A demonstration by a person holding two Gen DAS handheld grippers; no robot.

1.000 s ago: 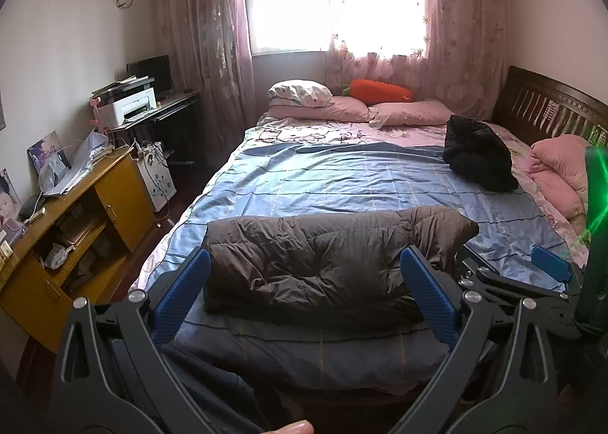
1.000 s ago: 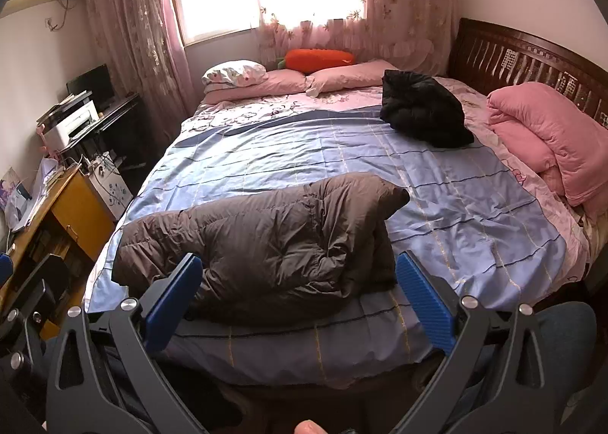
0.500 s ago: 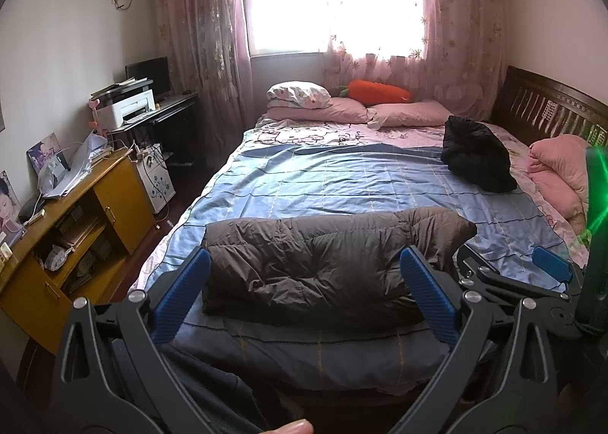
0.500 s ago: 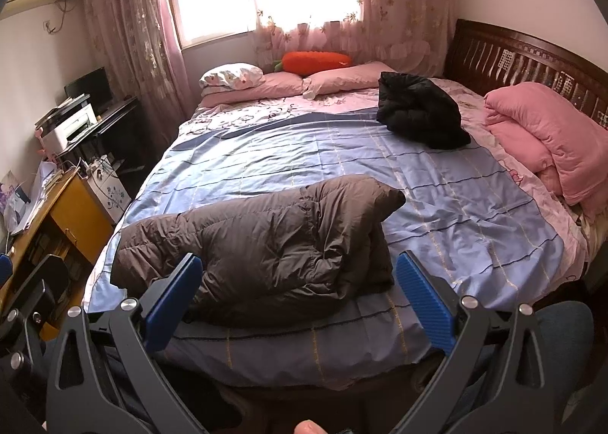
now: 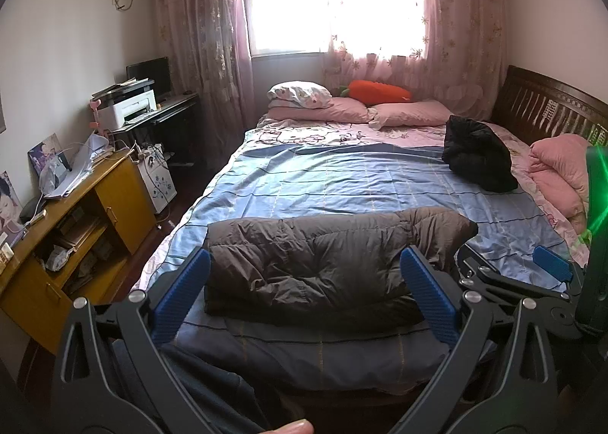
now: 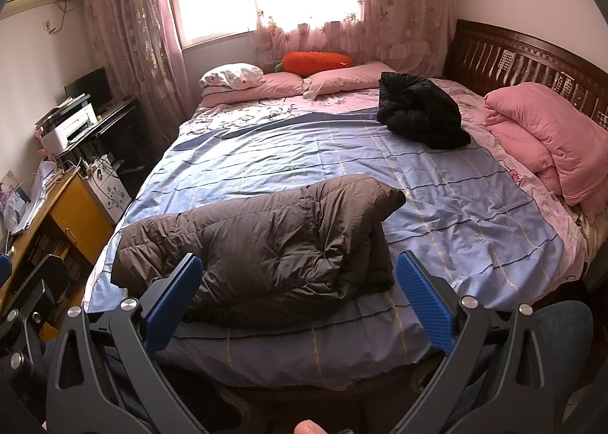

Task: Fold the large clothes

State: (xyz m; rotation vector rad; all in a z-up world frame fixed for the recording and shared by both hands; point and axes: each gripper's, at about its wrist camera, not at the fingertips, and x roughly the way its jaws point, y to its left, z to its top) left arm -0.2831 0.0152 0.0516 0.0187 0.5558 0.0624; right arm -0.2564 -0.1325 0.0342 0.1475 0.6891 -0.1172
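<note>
Since the brown down jacket (image 6: 262, 244) lies as a puffy, already doubled-over bundle on the near part of the blue sheet (image 6: 437, 206), close to the bed's front edge, we judge it light but bulky, soft, with a slick quilted shell that will likely slide on itself and spring back open when let go. We hold both tools back from the bed: the left gripper (image 5: 304, 293) has its jaws spread wide with nothing between them, and the right gripper (image 6: 300, 293) likewise is released and empty, neither touching the cloth. For a hold, we would pinch a gathered thickness of shell and filling, not a single smooth layer; the raised end toward the right (image 6: 380, 198) and the low end toward the left (image 5: 228, 236) look like the best purchase points, one for each tool. We cannot tell from these views where sleeves or collar lie inside the bundle. Around it: a black jacket (image 6: 418, 114) sits well apart, farther up the bed near the pillows (image 6: 334, 78); a folded pink quilt (image 6: 547, 141) lies along the right side by the headboard (image 6: 532, 57). Nothing rests on the sheet between us and the jacket. The yellow cabinet (image 5: 83, 213) stands off the left side, clear of the working area.
</note>
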